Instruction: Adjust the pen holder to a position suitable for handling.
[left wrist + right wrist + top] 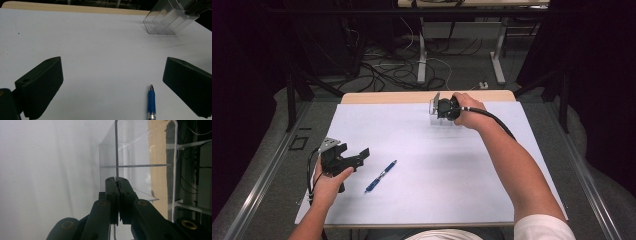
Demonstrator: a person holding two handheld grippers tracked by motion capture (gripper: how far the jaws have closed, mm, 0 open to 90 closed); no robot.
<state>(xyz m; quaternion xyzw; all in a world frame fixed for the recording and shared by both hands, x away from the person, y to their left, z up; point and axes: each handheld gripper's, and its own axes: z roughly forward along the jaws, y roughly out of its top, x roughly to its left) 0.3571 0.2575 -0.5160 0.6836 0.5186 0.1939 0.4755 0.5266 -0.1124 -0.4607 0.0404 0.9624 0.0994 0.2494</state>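
Your right gripper [117, 180] is at the far side of the white mat [427, 170], jaws pressed together on a wall of the clear acrylic organiser [140, 157]. In the right gripper view the thin transparent panel runs straight up from between the two pads, so it's a pinch on the panel edge, not an empty close. Organiser compartments sit beyond and to the right of the jaws in that view; a horizontal divider crosses just above the tips. In the high view the box [443, 119] is under and just in front of your right hand, near the wooden table edge [382, 97].

Your left gripper [354, 159] is at the near-left part of the mat, jaws spread wide, nothing between the pads. It holds and touches nothing.

Blue pen [151, 102]: lies on the mat just ahead of the left gripper, between the jaw lines but nearer the right-hand jaw in the left gripper view, tip pointing away from it. Apart from both pads.

Writing/labels: a pale band low on the pen barrel carries dark print, too small and cropped to read. No legible brand on organiser, mat or grippers.

From the left gripper, organiser [170, 20] sits far ahead, upper right, tilted.
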